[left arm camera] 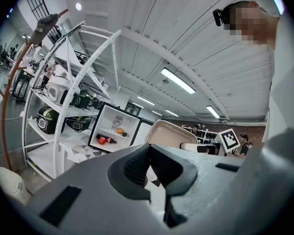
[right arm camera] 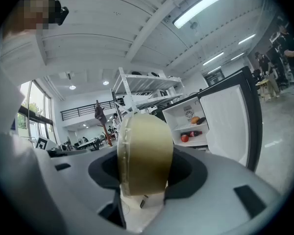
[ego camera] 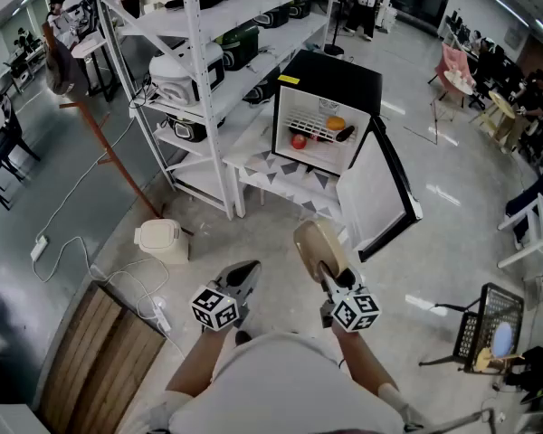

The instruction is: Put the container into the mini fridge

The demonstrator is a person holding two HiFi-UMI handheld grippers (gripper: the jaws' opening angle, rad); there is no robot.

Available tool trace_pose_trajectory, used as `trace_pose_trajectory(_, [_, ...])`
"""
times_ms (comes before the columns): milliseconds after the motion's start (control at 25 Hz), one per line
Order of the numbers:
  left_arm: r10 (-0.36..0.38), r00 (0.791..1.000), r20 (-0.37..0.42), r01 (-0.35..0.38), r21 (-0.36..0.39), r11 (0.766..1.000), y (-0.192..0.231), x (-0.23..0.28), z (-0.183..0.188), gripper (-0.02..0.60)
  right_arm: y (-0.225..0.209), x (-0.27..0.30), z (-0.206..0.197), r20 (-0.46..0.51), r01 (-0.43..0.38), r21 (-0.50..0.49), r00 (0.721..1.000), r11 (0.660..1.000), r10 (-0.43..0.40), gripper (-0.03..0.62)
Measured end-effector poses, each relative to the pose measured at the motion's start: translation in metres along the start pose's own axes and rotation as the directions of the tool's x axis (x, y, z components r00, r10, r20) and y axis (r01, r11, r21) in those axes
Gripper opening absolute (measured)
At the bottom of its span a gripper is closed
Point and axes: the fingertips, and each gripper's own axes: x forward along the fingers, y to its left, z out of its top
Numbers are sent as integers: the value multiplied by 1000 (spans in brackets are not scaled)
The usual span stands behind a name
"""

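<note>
Closest in, the right gripper (right arm camera: 144, 185) pinches the beige container (right arm camera: 144, 153) on edge, probably so the lid stays shut while carried. The left gripper (left arm camera: 149, 173), pressed together on nothing, rides beside it as a spare. Well ahead, on a low counter (ego camera: 281, 177), the mini fridge (ego camera: 330, 80) has its door (ego camera: 373, 188) swung wide, fruit (ego camera: 299, 141) inside, ready to receive it

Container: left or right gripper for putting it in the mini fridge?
Right. The right gripper is clamped on the container, and the mini fridge stands ahead with its door open. The left gripper is shut and empty, so it would need a handover first.
</note>
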Motion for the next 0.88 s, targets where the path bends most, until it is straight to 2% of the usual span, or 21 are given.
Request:
trace_pose_trajectory(400, [1,1000,2,-1,4,1000,1,-4,-1,3,3,0,-2,0,0,-7,1000,1000,0,210])
trace_pose_trajectory(600, [0,1000,1,0,6,1000,4,-5,0,3,2,1,0,15,3,35,1000,999,-3,212])
trace_pose_trajectory(880, [-1,1000,-7,1,-3,1000,13,-15,-3,3,10,1,-10,5,25,30,1000,999,-25,212])
